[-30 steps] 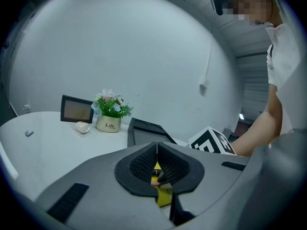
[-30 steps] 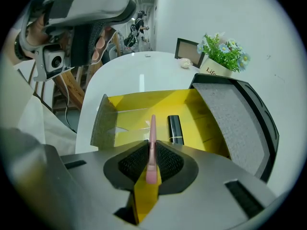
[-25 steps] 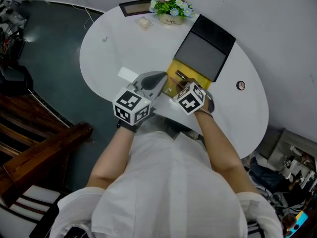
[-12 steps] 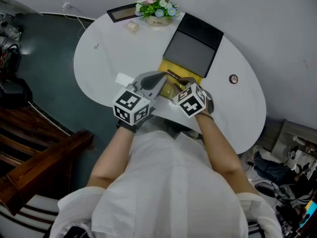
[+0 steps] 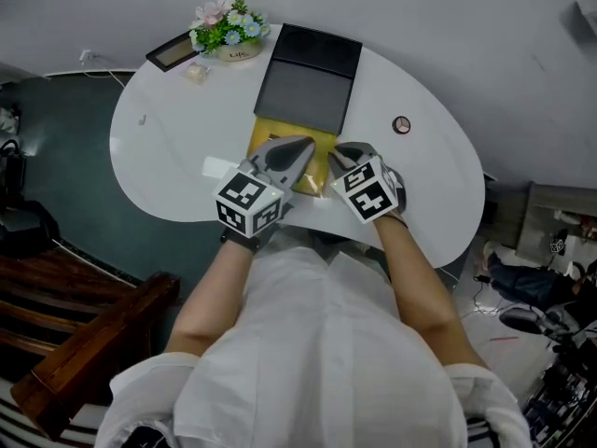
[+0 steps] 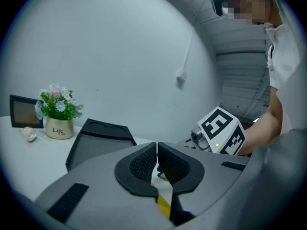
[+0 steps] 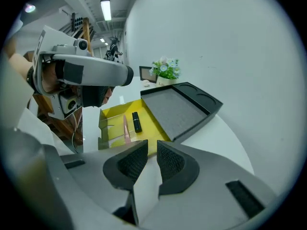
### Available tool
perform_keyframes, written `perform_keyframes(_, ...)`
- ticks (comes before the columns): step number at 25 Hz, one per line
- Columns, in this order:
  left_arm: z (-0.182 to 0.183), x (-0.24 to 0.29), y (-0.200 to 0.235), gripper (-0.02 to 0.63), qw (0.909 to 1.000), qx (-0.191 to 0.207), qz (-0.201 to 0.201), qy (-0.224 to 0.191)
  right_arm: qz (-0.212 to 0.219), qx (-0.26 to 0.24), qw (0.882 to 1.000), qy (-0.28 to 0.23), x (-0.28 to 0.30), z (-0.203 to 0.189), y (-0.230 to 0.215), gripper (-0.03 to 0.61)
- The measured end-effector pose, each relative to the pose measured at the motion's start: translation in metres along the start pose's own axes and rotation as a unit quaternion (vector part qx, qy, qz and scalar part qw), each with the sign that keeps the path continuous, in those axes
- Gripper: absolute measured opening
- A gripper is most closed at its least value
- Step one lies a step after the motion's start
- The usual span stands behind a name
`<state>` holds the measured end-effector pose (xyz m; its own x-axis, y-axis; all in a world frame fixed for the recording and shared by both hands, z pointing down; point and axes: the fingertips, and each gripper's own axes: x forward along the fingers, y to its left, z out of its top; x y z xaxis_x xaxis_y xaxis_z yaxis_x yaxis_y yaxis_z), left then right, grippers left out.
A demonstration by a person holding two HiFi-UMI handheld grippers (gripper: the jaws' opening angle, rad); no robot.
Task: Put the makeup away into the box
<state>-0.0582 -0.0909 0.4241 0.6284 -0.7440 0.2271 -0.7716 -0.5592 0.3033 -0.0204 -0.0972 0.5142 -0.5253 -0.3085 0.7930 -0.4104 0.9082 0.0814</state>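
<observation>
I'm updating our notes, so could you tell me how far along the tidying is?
Done: black tube and pink stick lie in the yellow box. In hand: nothing, left gripper and right gripper empty. Left: perhaps the small round item on the table; lid open.

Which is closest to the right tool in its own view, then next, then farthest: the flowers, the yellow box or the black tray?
1. Yellow box, just ahead of the right tool.
2. Black tray, behind the box, to the right.
3. Flowers, far back by the wall.
</observation>
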Motion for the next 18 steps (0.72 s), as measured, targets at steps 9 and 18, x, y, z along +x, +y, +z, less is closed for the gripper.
perform_keyframes(9, 0.0, 0.065, -0.045, 0.02, 0.9989, 0.011, -0.044, 0.016, -0.042, 0.055, 0.998, 0.009, -0.039, -0.063, -0.069, 0.064)
perform_keyframes(18, -0.002, 0.116, -0.066, 0.02, 0.9984, 0.006, -0.051, 0.025, -0.049, 0.064, 0.996, 0.026, -0.044, -0.106, -0.129, 0.118)
